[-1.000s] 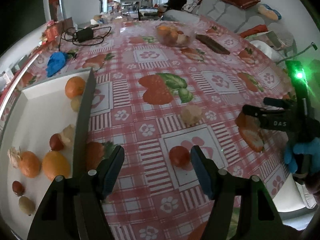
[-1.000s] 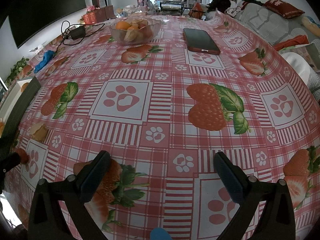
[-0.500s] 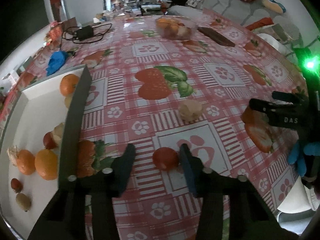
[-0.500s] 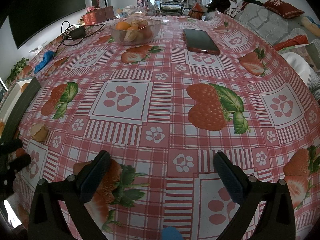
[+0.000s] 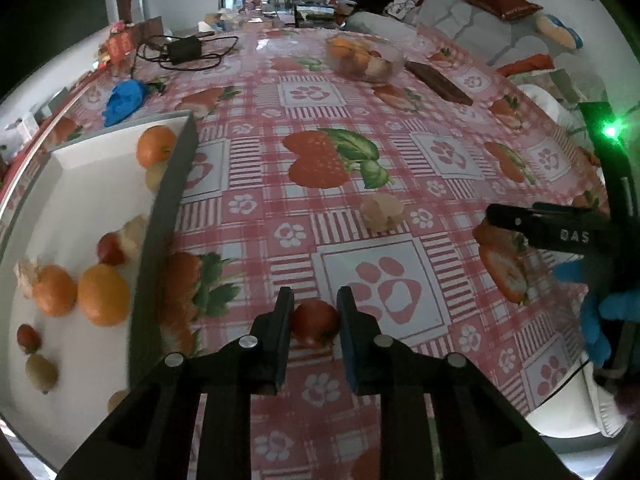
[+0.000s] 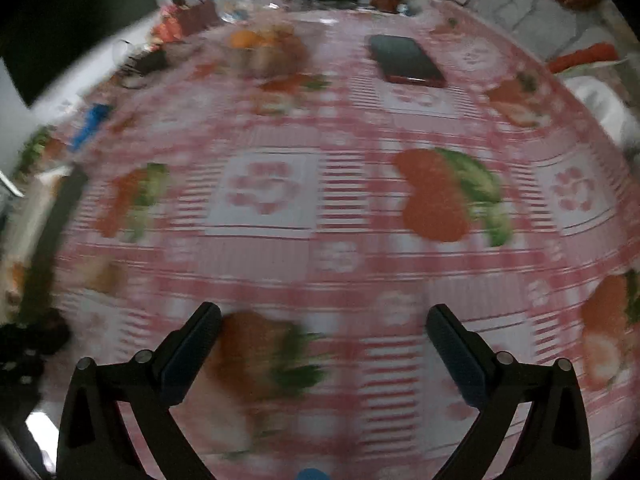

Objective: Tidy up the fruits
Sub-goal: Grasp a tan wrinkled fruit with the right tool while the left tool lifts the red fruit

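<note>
While the left gripper [image 5: 314, 322] has just been closing and now pinches a small red fruit [image 5: 315, 322] on the tablecloth [image 5: 400, 200], the right gripper [image 6: 322, 354] gapes empty. The fruit is round, with no clear long axis. The white tray [image 5: 96, 156] to its left holds oranges [image 5: 103, 294] and smaller fruits; a glass bowl [image 5: 365, 57] of fruit stands far off.

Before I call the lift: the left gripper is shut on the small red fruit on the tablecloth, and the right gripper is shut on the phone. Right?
Not quite. In the right wrist view the right gripper is open and holds nothing; the phone lies far across the table. The left gripper is indeed shut on the small red fruit, per the left wrist view.
</note>
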`<state>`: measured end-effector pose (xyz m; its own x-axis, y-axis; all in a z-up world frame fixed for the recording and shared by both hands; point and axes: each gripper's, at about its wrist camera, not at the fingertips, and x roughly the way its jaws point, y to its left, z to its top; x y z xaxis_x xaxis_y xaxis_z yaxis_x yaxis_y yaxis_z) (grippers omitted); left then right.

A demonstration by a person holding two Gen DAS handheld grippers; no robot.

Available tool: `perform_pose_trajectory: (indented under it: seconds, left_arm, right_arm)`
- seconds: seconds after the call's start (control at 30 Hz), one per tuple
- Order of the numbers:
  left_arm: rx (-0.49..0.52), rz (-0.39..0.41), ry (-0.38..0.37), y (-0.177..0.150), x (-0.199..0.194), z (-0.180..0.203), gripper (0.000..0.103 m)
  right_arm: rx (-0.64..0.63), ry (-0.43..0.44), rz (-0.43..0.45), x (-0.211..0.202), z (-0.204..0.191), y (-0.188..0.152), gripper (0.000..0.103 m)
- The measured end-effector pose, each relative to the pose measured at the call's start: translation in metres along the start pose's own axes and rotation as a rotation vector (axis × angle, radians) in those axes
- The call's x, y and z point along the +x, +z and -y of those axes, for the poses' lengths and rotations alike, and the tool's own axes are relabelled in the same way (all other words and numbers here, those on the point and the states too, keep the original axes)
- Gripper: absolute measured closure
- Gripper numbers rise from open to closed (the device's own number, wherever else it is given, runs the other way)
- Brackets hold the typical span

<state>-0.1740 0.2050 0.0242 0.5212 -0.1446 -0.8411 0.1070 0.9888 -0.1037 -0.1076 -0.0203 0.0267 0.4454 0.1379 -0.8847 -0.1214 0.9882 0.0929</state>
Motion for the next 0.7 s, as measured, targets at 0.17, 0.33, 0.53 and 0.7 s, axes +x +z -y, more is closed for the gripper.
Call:
perform_pose_trajectory:
  seconds: [0.17,0.33,0.53,0.7]
  left_arm:
    - [-0.044,0.012,-0.011,0.0,-0.017,-0.012,0.079]
    - [-0.087,0.057,-0.01,0.005,-0.04,-0.029,0.079]
    - [-0.148,0.089,0.028,0.01,-0.062,-0.059,0.079]
    - [-0.183,0.095,0.061,0.007,-0.068,-0.08,0.079]
  right_arm:
    - [-0.116,0.083,0.046,-0.01,-0.057,0.006,0.0]
    - [-0.189,0.104,0.037,0.001,-0.102,0.016,0.0]
    - [-0.241,0.107,-0.013,0.019,-0.133,0.016,0.034]
    - [-0.279,0.038,-0.002,0.021,-0.145,0.009,0.069]
